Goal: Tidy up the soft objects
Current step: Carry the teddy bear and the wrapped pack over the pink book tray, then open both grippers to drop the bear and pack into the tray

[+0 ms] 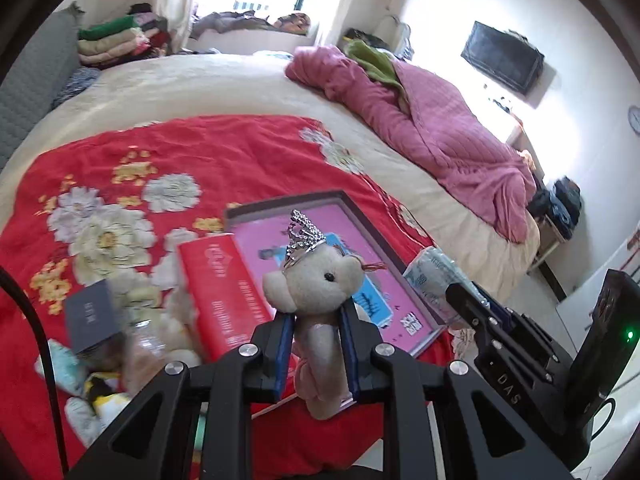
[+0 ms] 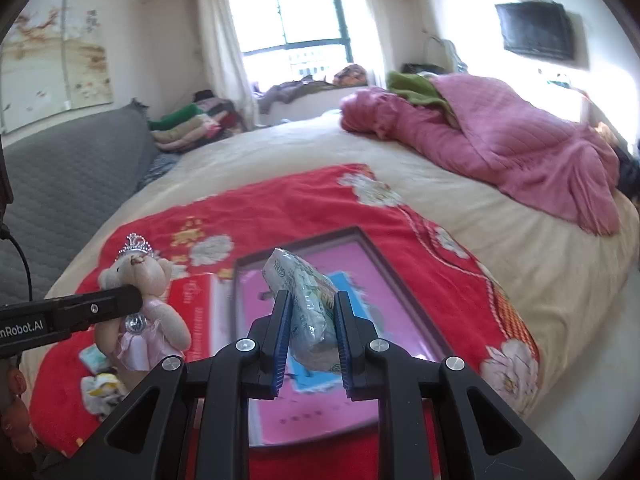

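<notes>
My left gripper point(image 1: 316, 320) is shut on a beige teddy bear point(image 1: 320, 280) with a silver crown and pink dress, held above the red floral blanket point(image 1: 160, 160). The bear also shows in the right wrist view point(image 2: 138, 280), with the left gripper point(image 2: 132, 300) clamped on it. My right gripper point(image 2: 310, 312) is shut on a pack of tissues point(image 2: 308, 292) and holds it over the pink-bottomed tray point(image 2: 392, 280). The tissue pack point(image 1: 432, 272) and right gripper point(image 1: 460, 300) show at the right of the left wrist view, beside the tray point(image 1: 360, 240).
A red box point(image 1: 224, 288) lies left of the tray. A grey card box point(image 1: 90, 316), a clear bottle point(image 1: 146, 340) and small soft items point(image 1: 100, 396) lie at the blanket's near left. A pink quilt point(image 2: 500, 148) is heaped on the bed's right side.
</notes>
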Demonstrator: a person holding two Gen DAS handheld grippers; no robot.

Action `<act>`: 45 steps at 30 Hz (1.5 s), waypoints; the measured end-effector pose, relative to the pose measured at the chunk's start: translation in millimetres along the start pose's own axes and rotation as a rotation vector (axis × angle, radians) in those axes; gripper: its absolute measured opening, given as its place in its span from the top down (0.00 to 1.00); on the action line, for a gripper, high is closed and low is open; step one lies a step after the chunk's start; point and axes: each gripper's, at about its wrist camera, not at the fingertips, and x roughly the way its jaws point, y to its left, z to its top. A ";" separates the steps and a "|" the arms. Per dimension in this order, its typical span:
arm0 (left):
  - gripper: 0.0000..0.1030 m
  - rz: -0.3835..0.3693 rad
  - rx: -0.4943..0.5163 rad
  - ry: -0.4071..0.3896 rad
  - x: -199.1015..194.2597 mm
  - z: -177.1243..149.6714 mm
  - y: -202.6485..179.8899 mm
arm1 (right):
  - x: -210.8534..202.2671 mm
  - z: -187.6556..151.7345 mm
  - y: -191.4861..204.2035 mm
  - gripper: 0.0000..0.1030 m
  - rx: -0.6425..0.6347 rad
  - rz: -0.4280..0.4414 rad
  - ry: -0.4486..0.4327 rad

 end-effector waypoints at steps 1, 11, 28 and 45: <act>0.78 0.000 0.007 0.009 5.9 0.5 -3.3 | 3.3 -0.8 -3.1 0.79 0.004 -0.008 0.005; 0.78 0.012 0.098 0.169 84.3 -8.5 -43.0 | 43.6 -23.6 -30.0 0.79 0.026 -0.060 0.080; 0.77 0.030 0.097 0.279 134.4 -25.5 -54.3 | 84.4 -47.5 -49.4 0.74 -0.011 -0.148 0.165; 0.68 0.067 0.109 0.307 136.1 -31.9 -53.4 | 61.2 -48.7 -58.5 0.63 0.062 -0.116 0.160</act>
